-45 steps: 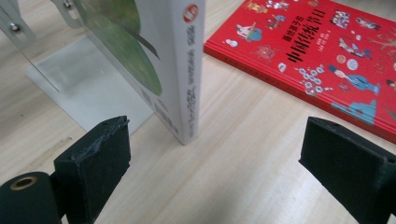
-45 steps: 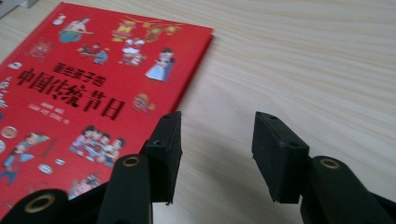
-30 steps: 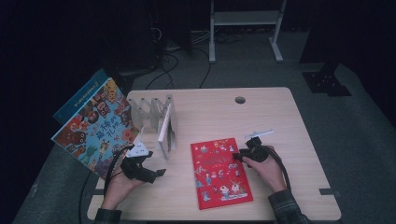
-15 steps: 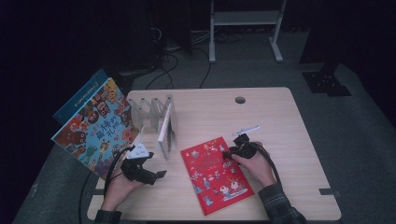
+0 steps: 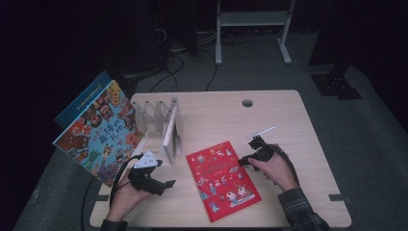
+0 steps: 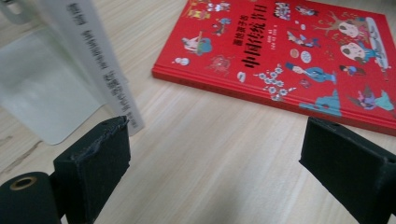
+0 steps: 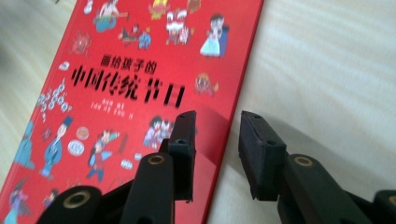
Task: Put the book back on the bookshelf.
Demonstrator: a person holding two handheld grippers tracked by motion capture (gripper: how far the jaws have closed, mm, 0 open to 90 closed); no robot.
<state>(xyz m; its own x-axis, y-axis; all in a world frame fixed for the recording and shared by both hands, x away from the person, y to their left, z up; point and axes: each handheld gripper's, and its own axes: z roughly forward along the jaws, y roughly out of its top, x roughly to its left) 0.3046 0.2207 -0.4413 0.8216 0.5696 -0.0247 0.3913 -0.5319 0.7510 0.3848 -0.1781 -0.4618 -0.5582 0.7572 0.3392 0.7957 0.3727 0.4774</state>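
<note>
A red picture book (image 5: 222,178) lies flat and slanted on the wooden table (image 5: 288,115). My right gripper (image 5: 243,161) is at its right edge. In the right gripper view the jaws (image 7: 217,135) stand narrowly apart and have just been closing. One jaw is over the red cover (image 7: 126,84) and the other over bare table, with the book's edge in the gap and no pad pressing on it. My left gripper (image 5: 166,182) rests near the front left. Its jaws (image 6: 219,168) are wide open and empty, aimed toward the red book (image 6: 289,51).
A white book (image 5: 169,132) stands upright in a clear divider rack (image 5: 149,113), close to the left gripper's jaw (image 6: 100,70). A large colourful book (image 5: 98,132) leans off the table's left side. A cable hole (image 5: 247,103) sits at the back.
The red book has swung from straight to slanted and shifted a little left, the right gripper moving left with it. The left gripper has stayed put.
</note>
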